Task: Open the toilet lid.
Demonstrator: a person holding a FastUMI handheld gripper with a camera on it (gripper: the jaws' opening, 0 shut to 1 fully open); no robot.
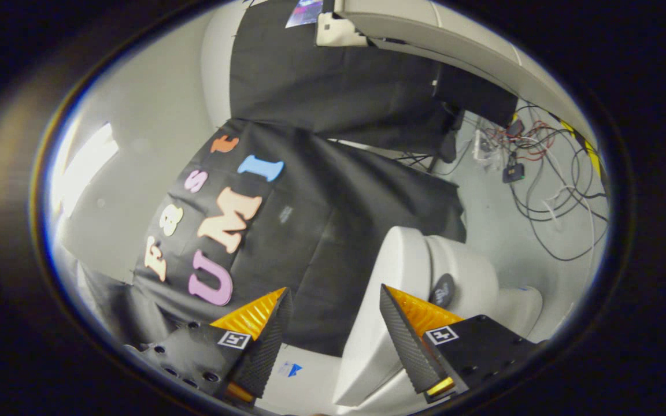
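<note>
Now we see the gripper (336, 306) with its fingers spread wide, nothing between them but the black cloth wall beyond. The camera is rolled hard, so the room lies tilted. The toilet lid (388, 289) sits at about two o'clock from the gap, close against the inner face of the right finger (408, 346); whether they touch we cannot tell. Its long edge runs roughly along the finger line, and the lid looks partly raised from the toilet bowl (472, 277), which lies further to three o'clock. We judge the next move needs the right finger pushing that edge. Loose cables (547, 190) lie on the floor, well apart at one o'clock.
</note>
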